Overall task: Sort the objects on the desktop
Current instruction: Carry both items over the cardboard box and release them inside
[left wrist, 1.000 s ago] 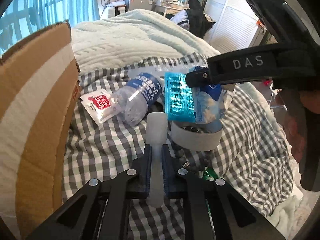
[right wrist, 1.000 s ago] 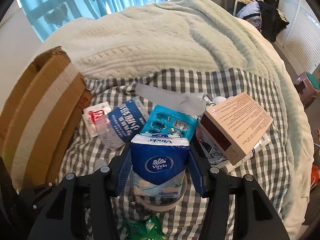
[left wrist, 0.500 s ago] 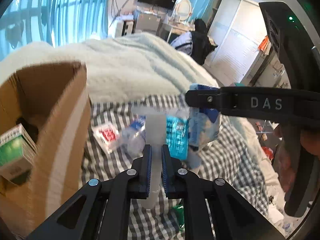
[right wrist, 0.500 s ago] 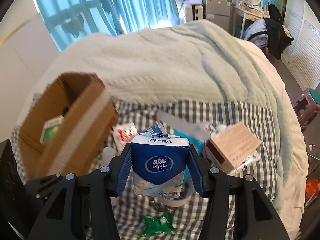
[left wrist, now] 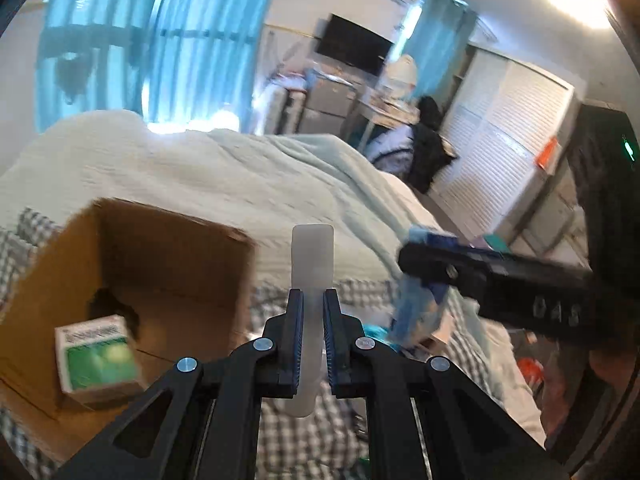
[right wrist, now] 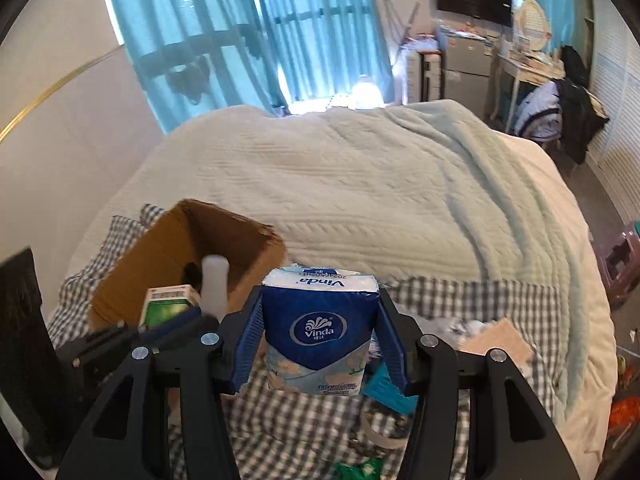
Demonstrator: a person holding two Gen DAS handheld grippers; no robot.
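Presently, the left gripper (left wrist: 312, 316) clamps a translucent white plastic tube (left wrist: 312, 256) beside the open brown cardboard box (left wrist: 160, 264); the right gripper (right wrist: 320, 336), right of it, grips a blue Vinda tissue pack (right wrist: 318, 328).

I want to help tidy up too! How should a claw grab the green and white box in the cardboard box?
Grab the green and white box across its two narrow sides, coming down from above. It lies inside the open-topped cardboard box, whose walls block the way from the sides.
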